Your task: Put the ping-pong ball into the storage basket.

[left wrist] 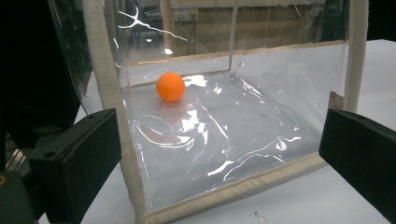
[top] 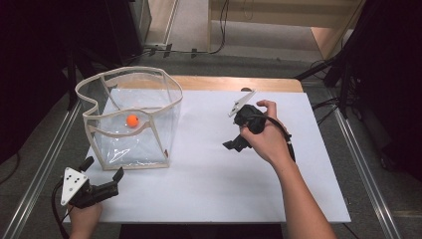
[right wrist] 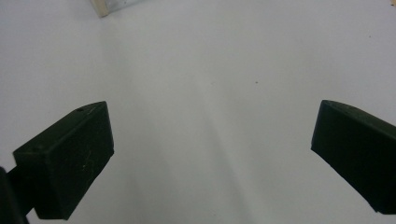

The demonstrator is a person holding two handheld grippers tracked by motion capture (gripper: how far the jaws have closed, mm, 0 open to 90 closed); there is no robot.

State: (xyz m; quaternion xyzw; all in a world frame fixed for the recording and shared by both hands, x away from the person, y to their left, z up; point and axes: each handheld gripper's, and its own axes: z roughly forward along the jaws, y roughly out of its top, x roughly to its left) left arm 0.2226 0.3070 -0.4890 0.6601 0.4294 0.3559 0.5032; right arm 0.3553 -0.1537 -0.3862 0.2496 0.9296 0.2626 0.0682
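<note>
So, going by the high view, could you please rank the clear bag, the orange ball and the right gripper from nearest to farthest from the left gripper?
1. clear bag: just ahead of the left gripper, at the table's left.
2. orange ball: inside the bag, towards its back.
3. right gripper: across the table, on the right.

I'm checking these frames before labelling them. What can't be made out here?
- High view: the right gripper is mostly covered by the person's right hand; its jaw gap cannot be read there.
- High view: the left hand is cut off by the bottom edge.
- Left gripper view: glare on the clear bag blurs its far wall behind the orange ball.
- Right gripper view: the bag is cropped to one corner at the top edge.
</note>
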